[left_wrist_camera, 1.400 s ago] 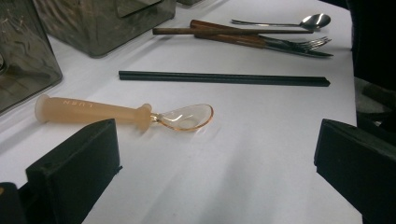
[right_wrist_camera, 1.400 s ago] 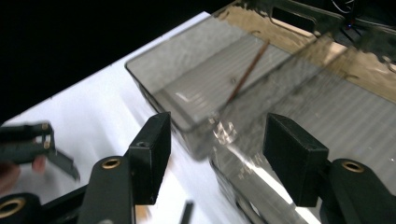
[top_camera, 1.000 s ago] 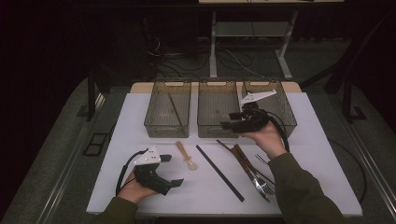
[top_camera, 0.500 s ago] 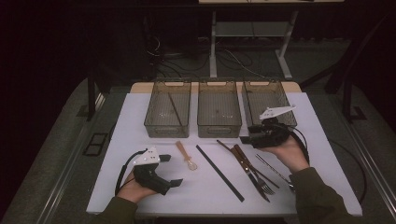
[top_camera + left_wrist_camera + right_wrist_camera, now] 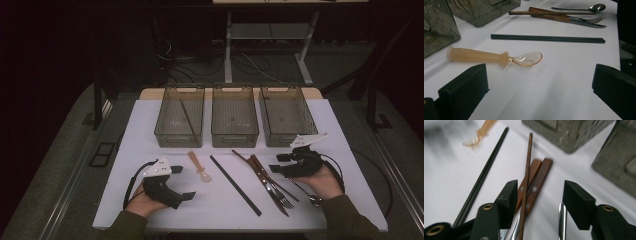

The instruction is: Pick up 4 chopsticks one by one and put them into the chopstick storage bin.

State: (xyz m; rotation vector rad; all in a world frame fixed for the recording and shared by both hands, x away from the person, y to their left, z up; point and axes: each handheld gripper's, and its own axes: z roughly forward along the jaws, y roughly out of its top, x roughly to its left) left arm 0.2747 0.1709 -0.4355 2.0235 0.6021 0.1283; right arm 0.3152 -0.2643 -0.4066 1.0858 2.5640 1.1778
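My left gripper [image 5: 183, 183] rests open on the white table at the front left; in the left gripper view [image 5: 540, 75] its jaws frame a translucent amber spoon [image 5: 494, 56] [image 5: 199, 167]. My right gripper [image 5: 278, 163] is open at the right. In the right gripper view [image 5: 541, 195] it hovers low over two wooden-handled pieces of cutlery [image 5: 537, 180] [image 5: 267, 177] and a brown chopstick [image 5: 527, 165] lying across them. Neither gripper holds anything. A pair of black chopsticks [image 5: 235, 185] [image 5: 486, 172] lies between spoon and cutlery.
Three clear bins stand in a row at the back: left [image 5: 177, 136], middle [image 5: 234, 136], right [image 5: 285, 136]. The left one holds a thin stick [image 5: 187, 116]. A metal spoon [image 5: 596, 7] lies beside the fork, near my right hand. The table's front edge is close to both wrists.
My right gripper has drawn back from over the right bin, toward the person and down beside the cutlery. The left gripper has stayed put.
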